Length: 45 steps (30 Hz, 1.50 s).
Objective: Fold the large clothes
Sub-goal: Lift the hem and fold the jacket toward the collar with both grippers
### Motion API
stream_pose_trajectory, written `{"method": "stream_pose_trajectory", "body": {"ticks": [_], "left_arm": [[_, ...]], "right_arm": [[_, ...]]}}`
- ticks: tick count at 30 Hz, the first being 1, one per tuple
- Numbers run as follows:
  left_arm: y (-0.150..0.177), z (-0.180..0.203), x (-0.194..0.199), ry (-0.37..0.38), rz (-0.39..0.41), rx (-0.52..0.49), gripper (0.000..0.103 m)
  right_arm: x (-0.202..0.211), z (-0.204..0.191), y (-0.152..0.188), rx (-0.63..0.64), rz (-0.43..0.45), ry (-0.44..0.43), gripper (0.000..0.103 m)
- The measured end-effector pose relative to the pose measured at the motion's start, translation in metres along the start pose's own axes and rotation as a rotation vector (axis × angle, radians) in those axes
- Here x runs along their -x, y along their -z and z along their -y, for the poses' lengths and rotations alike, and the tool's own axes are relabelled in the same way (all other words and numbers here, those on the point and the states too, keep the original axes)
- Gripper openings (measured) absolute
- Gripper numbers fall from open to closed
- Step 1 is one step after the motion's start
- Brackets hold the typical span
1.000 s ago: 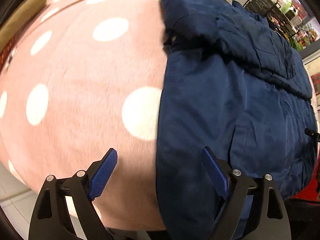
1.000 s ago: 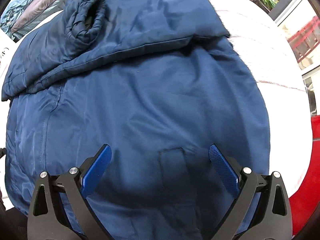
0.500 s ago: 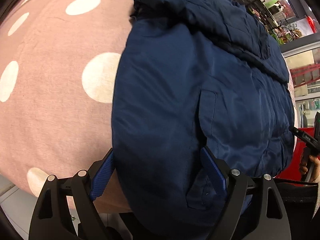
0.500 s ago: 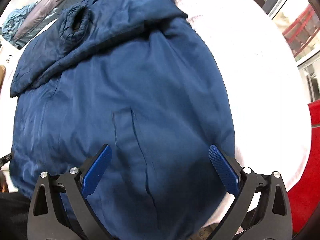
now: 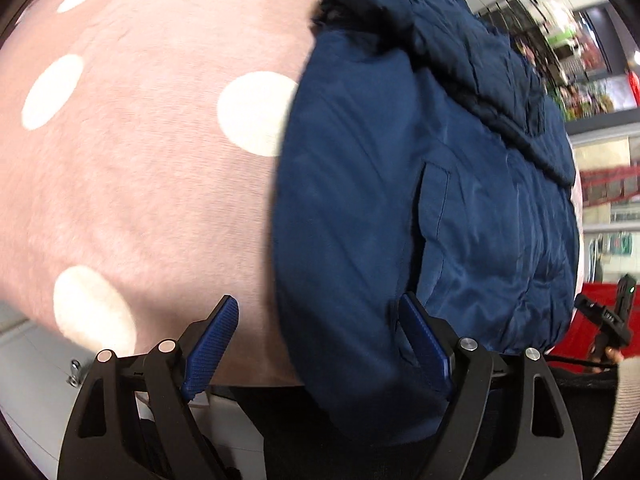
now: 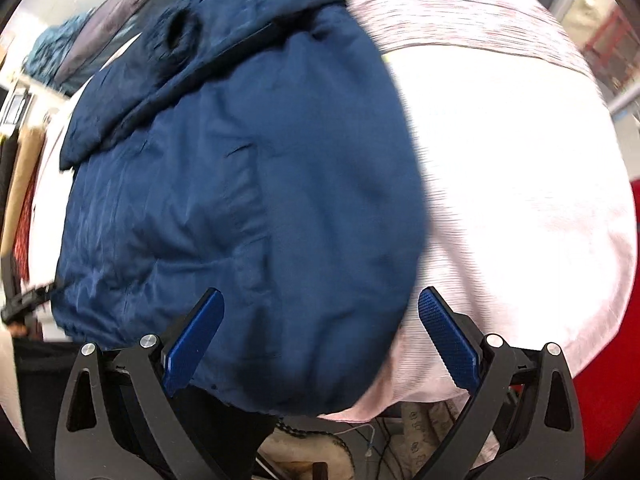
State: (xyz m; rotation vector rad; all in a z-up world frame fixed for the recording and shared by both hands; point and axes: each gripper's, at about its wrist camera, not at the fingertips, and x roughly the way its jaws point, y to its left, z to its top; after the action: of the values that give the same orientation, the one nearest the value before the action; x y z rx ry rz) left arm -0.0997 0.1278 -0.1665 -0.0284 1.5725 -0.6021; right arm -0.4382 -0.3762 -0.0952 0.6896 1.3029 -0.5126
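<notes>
A large navy blue jacket (image 5: 420,184) lies on a pink blanket with white dots (image 5: 140,160), sleeves folded across its upper part. Its hem hangs over the near edge of the table. My left gripper (image 5: 320,340) is open at the hem's left corner, with the jacket's edge between its blue fingers. In the right wrist view the same jacket (image 6: 240,184) fills the left half, a sleeve cuff (image 6: 180,36) showing at the top. My right gripper (image 6: 320,332) is open over the hem's right corner. Neither gripper holds cloth.
The pink blanket (image 6: 520,200) lies bare to the right of the jacket. A red surface (image 6: 616,340) shows beyond the table's right edge. Shop shelves (image 5: 568,64) stand far behind. Other clothes (image 6: 80,40) are piled at the back left. Cables lie below the table edge.
Both grippers have pulled back toward the near table edge and now sit at the jacket's hem corners. The left moved left, the right moved right. Both stayed open.
</notes>
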Motion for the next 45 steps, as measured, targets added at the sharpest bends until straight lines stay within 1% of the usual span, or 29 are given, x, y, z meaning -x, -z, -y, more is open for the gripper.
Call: {"method": "stream_pose_trajectory", "body": {"ticks": [3,6,7,9,10,11,13,14,16,18,19,20,21,22,24,28,30,33,39,41,43,45], "left_arm": [[0.0,-0.009,0.011,0.01,0.036,0.027,0.079],[0.001,-0.014,0.009,0.074,0.038,0.065,0.08],[0.001,-0.014,0.007,0.094,0.028,0.068,0.08],[0.002,-0.001,-0.009,0.138,-0.017,0.05,0.081],[0.004,0.006,-0.02,0.156,-0.057,0.029,0.081],[0.007,0.013,-0.031,0.151,-0.088,0.007,0.081],[0.013,0.027,-0.05,0.13,-0.137,-0.037,0.081],[0.014,0.031,-0.056,0.134,-0.148,-0.045,0.081],[0.013,0.037,-0.059,0.14,-0.151,-0.066,0.079],[0.009,0.041,-0.056,0.148,-0.143,-0.091,0.068],[0.006,0.043,-0.055,0.159,-0.148,-0.091,0.063],[0.005,0.043,-0.054,0.16,-0.153,-0.093,0.061],[0.002,0.044,-0.053,0.159,-0.157,-0.106,0.056],[0.0,0.045,-0.051,0.155,-0.157,-0.121,0.051],[-0.003,0.049,-0.048,0.15,-0.154,-0.143,0.046],[-0.003,0.055,-0.042,0.133,-0.136,-0.19,0.038],[-0.004,0.058,-0.04,0.115,-0.129,-0.203,0.037],[-0.004,0.06,-0.039,0.096,-0.123,-0.202,0.035],[-0.007,0.066,-0.028,0.089,-0.098,-0.226,0.027],[-0.007,0.071,-0.024,0.082,-0.091,-0.251,0.024],[-0.003,0.078,-0.021,0.057,-0.107,-0.323,0.021],[0.002,0.079,-0.017,0.055,-0.13,-0.36,0.019]], "right_arm": [[-0.002,0.022,0.0,-0.099,-0.012,-0.062,0.096],[-0.02,0.031,0.007,-0.131,-0.083,-0.117,0.096],[-0.024,0.032,0.011,-0.123,-0.108,-0.134,0.096],[-0.035,0.024,0.016,-0.104,-0.148,-0.164,0.096],[-0.042,0.019,0.02,-0.089,-0.175,-0.183,0.096],[-0.048,0.013,0.02,-0.077,-0.185,-0.183,0.096],[-0.055,0.009,0.026,-0.047,-0.188,-0.154,0.095],[-0.059,-0.002,0.028,-0.052,-0.188,-0.151,0.092],[-0.055,0.001,0.029,-0.067,-0.179,-0.15,0.085],[-0.05,0.004,0.031,-0.062,-0.181,-0.155,0.069],[-0.048,0.004,0.031,-0.058,-0.182,-0.158,0.065],[-0.046,0.004,0.031,-0.052,-0.185,-0.164,0.059],[-0.044,0.003,0.03,-0.049,-0.187,-0.17,0.054],[-0.043,0.003,0.029,-0.047,-0.187,-0.176,0.051],[-0.039,0.0,0.027,-0.036,-0.183,-0.179,0.043],[-0.037,-0.012,0.026,-0.005,-0.172,-0.15,0.036],[-0.037,-0.019,0.025,-0.004,-0.168,-0.151,0.031],[-0.036,-0.031,0.022,0.004,-0.162,-0.163,0.029],[-0.032,-0.044,0.013,0.011,-0.156,-0.185,0.027],[-0.034,-0.051,0.013,0.044,-0.169,-0.163,0.026],[-0.035,-0.053,0.015,0.096,-0.204,-0.123,0.022],[-0.035,-0.056,0.02,0.127,-0.247,-0.118,0.019]]}}
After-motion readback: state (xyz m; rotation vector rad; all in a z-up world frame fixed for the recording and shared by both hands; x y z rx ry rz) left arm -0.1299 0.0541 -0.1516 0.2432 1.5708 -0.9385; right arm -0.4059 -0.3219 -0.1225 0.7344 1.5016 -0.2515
